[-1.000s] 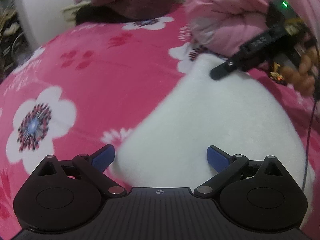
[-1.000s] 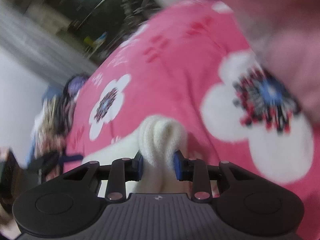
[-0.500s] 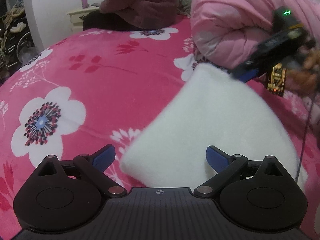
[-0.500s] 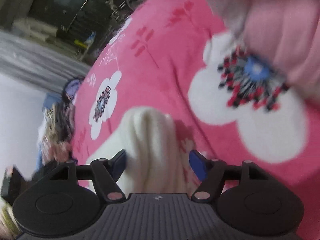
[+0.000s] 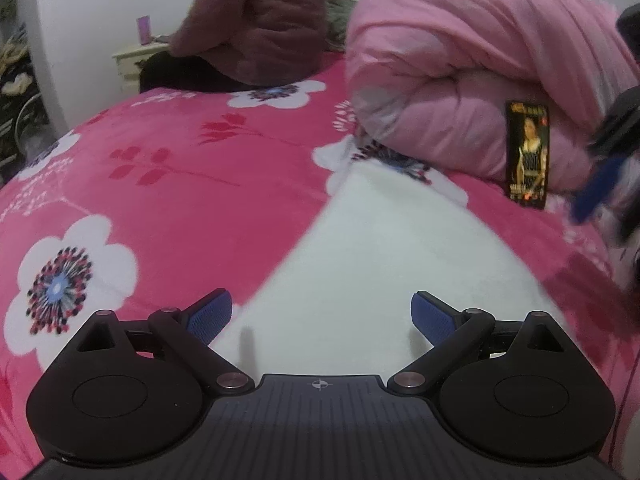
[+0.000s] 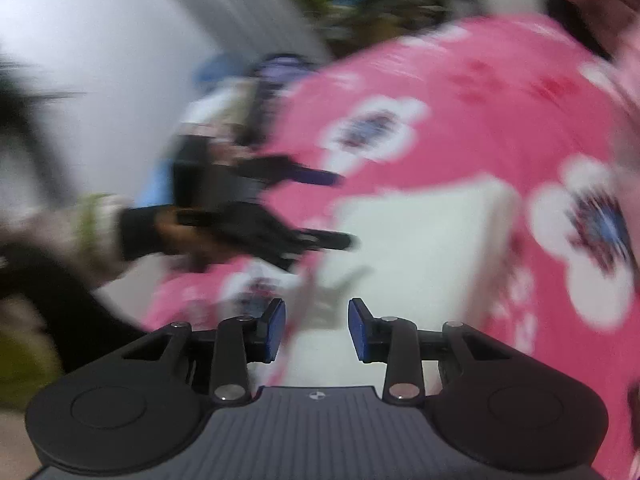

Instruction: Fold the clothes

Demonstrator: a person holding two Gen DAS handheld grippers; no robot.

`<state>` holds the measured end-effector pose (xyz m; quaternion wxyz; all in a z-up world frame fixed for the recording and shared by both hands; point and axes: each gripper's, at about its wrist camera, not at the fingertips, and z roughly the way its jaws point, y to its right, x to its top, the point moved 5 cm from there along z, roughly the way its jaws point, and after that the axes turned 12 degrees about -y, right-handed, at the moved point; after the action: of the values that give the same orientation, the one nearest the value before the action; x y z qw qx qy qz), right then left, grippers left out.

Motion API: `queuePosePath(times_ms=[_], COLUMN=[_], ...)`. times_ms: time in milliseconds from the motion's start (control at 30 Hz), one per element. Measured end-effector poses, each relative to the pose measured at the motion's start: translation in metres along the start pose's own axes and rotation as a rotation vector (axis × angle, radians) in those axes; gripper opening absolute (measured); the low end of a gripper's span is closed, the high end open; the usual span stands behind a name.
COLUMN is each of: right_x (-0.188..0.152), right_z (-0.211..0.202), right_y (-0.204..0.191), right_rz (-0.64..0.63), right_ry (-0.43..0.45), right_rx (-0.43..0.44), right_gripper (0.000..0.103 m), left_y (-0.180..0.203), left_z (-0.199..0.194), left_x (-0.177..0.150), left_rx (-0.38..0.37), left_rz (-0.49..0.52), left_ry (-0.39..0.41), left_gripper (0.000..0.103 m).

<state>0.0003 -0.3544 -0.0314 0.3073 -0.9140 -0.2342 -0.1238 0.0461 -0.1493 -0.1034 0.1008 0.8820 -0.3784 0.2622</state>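
The white garment (image 5: 384, 264) lay flat on the bed (image 5: 168, 184), folded into a neat fleecy rectangle. The right gripper (image 6: 316, 328), clenched on its far corner a second earlier, had let go and lifted away, its jaws just closing again on nothing. The left gripper (image 5: 320, 316) hovered released over the near edge, suggesting this fold was finished.

The left wrist view looks forward and downward along its own tongs, the left gripper (image 5: 321, 316), close over the white garment (image 5: 384, 264) on the pink flowered bedcover (image 5: 160, 176), facing a rolled pink quilt (image 5: 460, 80) beyond the fingertips. The right wrist view, heavily blurred, looks down from higher, past the right gripper (image 6: 317, 330), across the same garment (image 6: 420, 248) and bedcover (image 6: 460, 120). Both share these; each catches the other gripper at its edge.
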Motion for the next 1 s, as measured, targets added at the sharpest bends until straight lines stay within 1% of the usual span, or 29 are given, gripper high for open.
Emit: queuePosePath(times_ms=[67, 100, 133, 200, 233, 267, 300, 333, 367, 433, 500, 567, 600, 633, 667, 767, 800, 833, 900, 933, 967, 1000], right_x=[-0.001, -0.001, -0.002, -0.003, -0.006, -0.012, -0.019, -0.026, -0.03, -0.025, -0.018, -0.017, -0.02, -0.027, -0.034, -0.029, -0.026, -0.028, -0.037, -0.045, -0.056, -0.068], right_z=[0.017, 0.024, 0.032, 0.051, 0.06, 0.072, 0.087, 0.097, 0.1, 0.092, 0.08, 0.076, 0.082, 0.092, 0.101, 0.093, 0.087, 0.084, 0.081, 0.086, 0.095, 0.106], right_y=[0.009, 0.009, 0.008, 0.004, 0.007, 0.01, 0.013, 0.013, 0.012, 0.006, -0.008, -0.019, -0.017, -0.008, 0.003, 0.004, 0.0, -0.01, -0.033, -0.037, -0.037, -0.032], right_rz=[0.039, 0.023, -0.01, -0.095, -0.119, -0.159, -0.224, -0.304, -0.345, -0.313, -0.314, -0.36, -0.37, -0.368, -0.368, -0.315, -0.306, -0.333, -0.425, -0.464, -0.496, -0.53], right_ry=[0.043, 0.05, 0.046, 0.029, 0.013, -0.014, -0.043, -0.053, -0.046, -0.058, -0.043, -0.031, -0.054, -0.088, -0.101, -0.105, -0.101, -0.104, -0.129, -0.161, -0.206, -0.234], right_rx=[-0.063, -0.102, -0.148, -0.238, -0.27, -0.323, -0.4, -0.464, -0.49, -0.493, -0.499, -0.508, -0.524, -0.555, -0.572, -0.544, -0.534, -0.517, -0.474, -0.467, -0.471, -0.505], right_gripper=[0.036, 0.036, 0.036, 0.036, 0.035, 0.035, 0.035, 0.035, 0.035, 0.035, 0.033, 0.033, 0.032, 0.033, 0.034, 0.034, 0.032, 0.03, 0.03, 0.03, 0.031, 0.031], left_y=[0.008, 0.01, 0.011, 0.009, 0.008, 0.006, 0.004, 0.004, 0.004, 0.005, 0.003, 0.002, 0.002, 0.002, 0.004, 0.007, 0.006, 0.005, 0.001, -0.001, 0.0, 0.001], left_z=[0.013, 0.02, 0.028, 0.031, 0.033, 0.034, 0.035, 0.036, 0.037, 0.035, 0.035, 0.036, 0.036, 0.037, 0.037, 0.036, 0.036, 0.035, 0.036, 0.037, 0.037, 0.038], left_x=[0.001, 0.0, -0.002, -0.004, -0.005, -0.005, -0.005, -0.005, -0.005, -0.005, -0.006, -0.007, -0.007, -0.007, -0.007, -0.006, -0.007, -0.007, -0.009, -0.009, -0.009, -0.009], left_rx=[0.059, 0.094, 0.107, 0.1, 0.096, 0.091, 0.083, 0.077, 0.08, 0.086, 0.079, 0.072, 0.07, 0.067, 0.074, 0.093, 0.093, 0.092, 0.071, 0.061, 0.057, 0.053], left_rz=[0.04, 0.057, 0.06, 0.034, 0.02, 0.01, 0.0, -0.007, -0.007, 0.001, -0.007, -0.015, -0.014, -0.012, -0.006, 0.003, 0.001, -0.001, -0.027, -0.039, -0.034, -0.028], left_ry=[-0.025, -0.043, -0.061, -0.064, -0.064, -0.067, -0.069, -0.071, -0.072, -0.069, -0.071, -0.07, -0.068, -0.066, -0.063, -0.058, -0.059, -0.06, -0.063, -0.064, -0.063, -0.061], left_gripper=[0.097, 0.097, 0.098, 0.099, 0.101, 0.102, 0.102, 0.102, 0.103, 0.103, 0.103, 0.103, 0.103, 0.103, 0.103, 0.103, 0.103, 0.103, 0.103, 0.103, 0.103, 0.103])
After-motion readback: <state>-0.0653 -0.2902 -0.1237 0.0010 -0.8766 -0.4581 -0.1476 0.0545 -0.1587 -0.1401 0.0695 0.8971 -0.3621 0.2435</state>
